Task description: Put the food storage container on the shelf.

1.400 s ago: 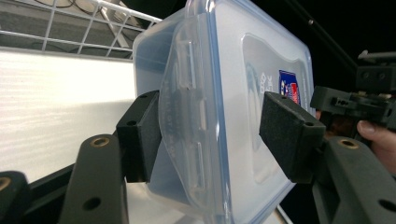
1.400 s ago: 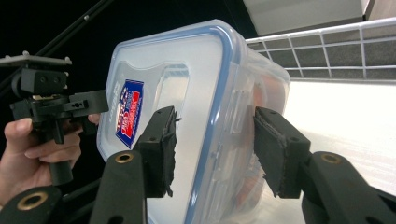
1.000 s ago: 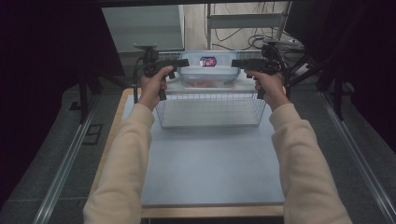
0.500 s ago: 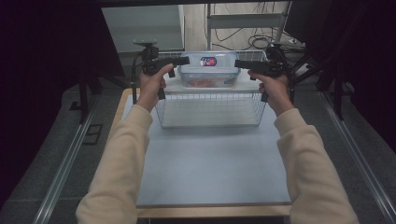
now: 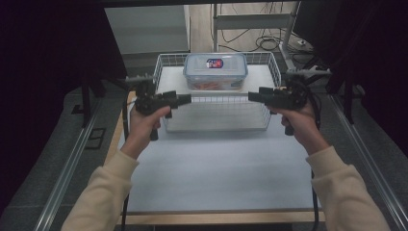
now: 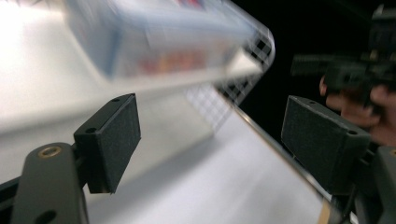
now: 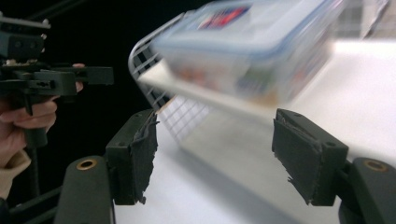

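A clear plastic box with a blue-rimmed lid (image 5: 215,71) sits in the far part of a white wire basket (image 5: 216,115) at the far end of the table. My left gripper (image 5: 186,99) hangs at the basket's near left corner and my right gripper (image 5: 251,95) at its near right corner, tips pointing at each other. Both are open and their jaws have just been opening, with nothing between them. In the left gripper view the pads (image 6: 210,140) frame the blurred box (image 6: 154,37). In the right gripper view the pads (image 7: 215,149) stand below the box (image 7: 252,46).
The pale blue table top (image 5: 216,168) stretches from the basket to the person's side. Dark curtains flank both sides, and metal rails (image 5: 72,163) run along the table. Cables and a frame lie on the floor behind the basket (image 5: 260,43).
Both grippers have pulled back from the box's ends toward the person, to the basket's near corners, and their jaws have opened. The box stays in the basket.
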`<state>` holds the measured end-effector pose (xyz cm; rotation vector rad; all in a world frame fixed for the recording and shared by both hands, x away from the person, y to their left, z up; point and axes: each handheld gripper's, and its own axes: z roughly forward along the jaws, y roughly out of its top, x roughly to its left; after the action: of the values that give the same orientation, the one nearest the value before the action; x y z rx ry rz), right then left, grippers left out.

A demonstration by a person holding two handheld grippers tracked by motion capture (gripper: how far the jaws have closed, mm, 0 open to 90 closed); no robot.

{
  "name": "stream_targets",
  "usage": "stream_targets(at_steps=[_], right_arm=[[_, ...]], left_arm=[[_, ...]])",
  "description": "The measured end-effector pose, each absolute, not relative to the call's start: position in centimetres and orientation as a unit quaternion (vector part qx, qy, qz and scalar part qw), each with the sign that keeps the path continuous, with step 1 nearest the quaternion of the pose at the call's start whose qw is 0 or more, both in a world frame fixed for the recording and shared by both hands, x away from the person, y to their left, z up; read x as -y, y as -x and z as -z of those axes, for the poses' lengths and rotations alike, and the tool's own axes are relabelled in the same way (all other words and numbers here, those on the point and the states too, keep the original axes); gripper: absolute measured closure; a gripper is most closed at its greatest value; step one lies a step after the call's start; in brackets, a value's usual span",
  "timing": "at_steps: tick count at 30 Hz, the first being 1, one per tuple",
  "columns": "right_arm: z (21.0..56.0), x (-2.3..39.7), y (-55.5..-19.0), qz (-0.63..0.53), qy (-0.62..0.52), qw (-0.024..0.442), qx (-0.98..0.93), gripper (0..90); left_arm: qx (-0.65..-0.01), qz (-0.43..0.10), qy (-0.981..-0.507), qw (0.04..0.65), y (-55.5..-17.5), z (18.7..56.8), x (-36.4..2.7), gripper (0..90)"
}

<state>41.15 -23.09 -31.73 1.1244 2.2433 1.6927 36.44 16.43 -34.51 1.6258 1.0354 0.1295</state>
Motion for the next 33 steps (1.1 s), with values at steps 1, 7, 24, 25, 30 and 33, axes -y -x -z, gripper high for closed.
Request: stream_targets(at_steps=[1, 7, 24, 25, 30, 33], right_arm=[[32.3, 23.2, -40.4, -0.557, -0.364, 0.061, -0.744, 31.0], [36.1, 23.5, -36.9, -0.556, -0.339, 0.053, -0.757, 30.6], [46.6, 24.4, -32.4, -0.499, -0.335, 0.049, -0.798, 28.4], [46.9, 24.3, -32.4, -0.497, -0.335, 0.049, -0.799, 28.2], [47.1, 24.6, -32.3, -0.504, -0.334, 0.049, -0.795, 28.0], [47.3, 24.8, -32.3, -0.511, -0.333, 0.062, -0.790, 25.4]], left_arm=[[-0.437, -0.059, -0.698, 0.563, -35.6, 35.3, -16.3, 19.4], [-0.433, -0.043, -0.710, 0.554, -32.1, 40.1, -16.2, 20.0], [-0.458, -0.031, -0.737, 0.496, -29.3, 49.1, -15.6, 20.3], [-0.459, -0.031, -0.737, 0.496, -29.3, 49.1, -15.6, 19.8], [-0.454, -0.040, -0.736, 0.501, -29.2, 49.0, -15.4, 19.5], [-0.451, -0.049, -0.741, 0.496, -29.2, 49.2, -15.3, 19.2]])
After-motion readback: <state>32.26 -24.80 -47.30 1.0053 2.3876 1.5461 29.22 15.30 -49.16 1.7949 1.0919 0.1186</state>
